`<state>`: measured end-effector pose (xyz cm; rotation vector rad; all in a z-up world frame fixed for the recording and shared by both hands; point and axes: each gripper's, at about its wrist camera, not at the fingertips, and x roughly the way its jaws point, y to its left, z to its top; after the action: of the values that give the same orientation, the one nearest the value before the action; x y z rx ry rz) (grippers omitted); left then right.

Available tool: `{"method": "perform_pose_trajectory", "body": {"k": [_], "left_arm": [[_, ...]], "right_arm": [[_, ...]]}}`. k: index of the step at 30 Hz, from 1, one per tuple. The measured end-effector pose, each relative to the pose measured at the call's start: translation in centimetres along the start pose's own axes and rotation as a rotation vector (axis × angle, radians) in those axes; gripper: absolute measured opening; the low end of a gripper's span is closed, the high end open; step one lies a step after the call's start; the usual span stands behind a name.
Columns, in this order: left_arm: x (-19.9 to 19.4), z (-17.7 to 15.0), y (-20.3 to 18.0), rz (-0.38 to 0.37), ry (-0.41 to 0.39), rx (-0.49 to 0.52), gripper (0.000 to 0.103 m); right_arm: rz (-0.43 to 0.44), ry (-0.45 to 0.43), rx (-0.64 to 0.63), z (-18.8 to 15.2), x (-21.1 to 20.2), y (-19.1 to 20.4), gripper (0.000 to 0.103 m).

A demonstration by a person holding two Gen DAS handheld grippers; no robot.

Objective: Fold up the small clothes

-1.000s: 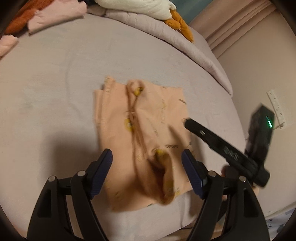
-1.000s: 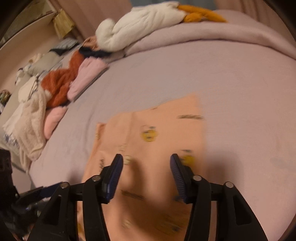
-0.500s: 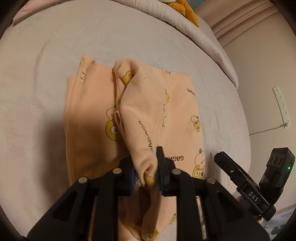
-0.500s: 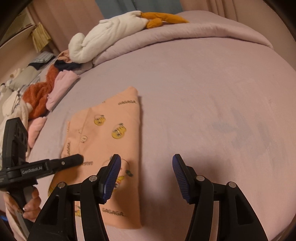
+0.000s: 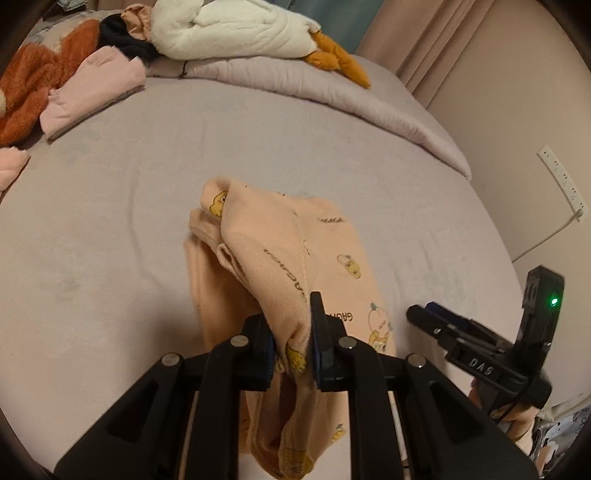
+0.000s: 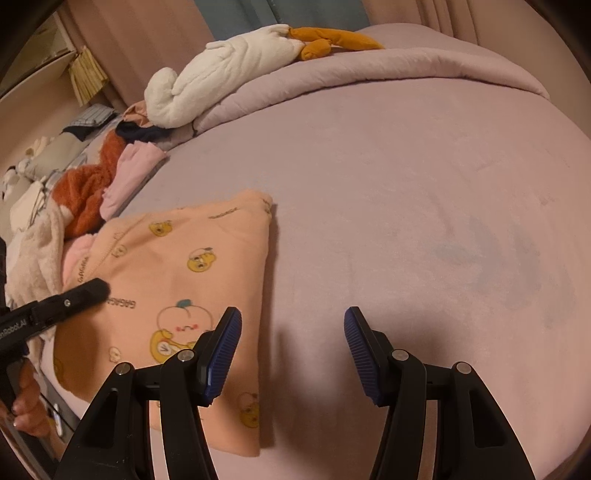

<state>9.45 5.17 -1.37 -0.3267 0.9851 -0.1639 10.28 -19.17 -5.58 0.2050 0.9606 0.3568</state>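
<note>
Peach garment (image 5: 295,258) lengthwise away, pinched by left gripper (image 5: 291,350); right gripper (image 6: 293,350) spread.

The printed baby garment (image 5: 295,251) lies on the bed (image 5: 147,184), near its front edge. Behind it, along the bed's far side, runs a rolled quilt (image 5: 314,88) with a plush duck (image 5: 229,29) on top. A pile of clothes (image 5: 74,85) sits at the garment's far left.
</note>
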Motion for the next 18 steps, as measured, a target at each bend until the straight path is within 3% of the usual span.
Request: {"method": "perform_pose_trajectory", "body": {"k": [6,11,13,16,18], "left_arm": [[2.2,-1.8,3.0,0.041,0.068,-0.056,0.018],[2.7,-2.9,4.4,0.064,0.077,-0.093,0.034],[1.9,-3.0,4.5,0.071,0.056,-0.09,0.053],[0.6,-3.1,5.1,0.071,0.01,-0.097,0.08],[0.5,-3.4,5.5,0.065,0.006,-0.108,0.081]], "right_arm": [[0.014,0.023,-0.02,-0.3,0.6,0.6,0.058],[0.019,0.045,-0.033,-0.5,1.0,1.1,0.058],[0.025,0.05,-0.032,-0.5,1.0,1.2,0.059],[0.041,0.044,-0.025,-0.4,1.0,1.3,0.077],[0.057,0.043,-0.024,-0.4,1.0,1.5,0.077]]}}
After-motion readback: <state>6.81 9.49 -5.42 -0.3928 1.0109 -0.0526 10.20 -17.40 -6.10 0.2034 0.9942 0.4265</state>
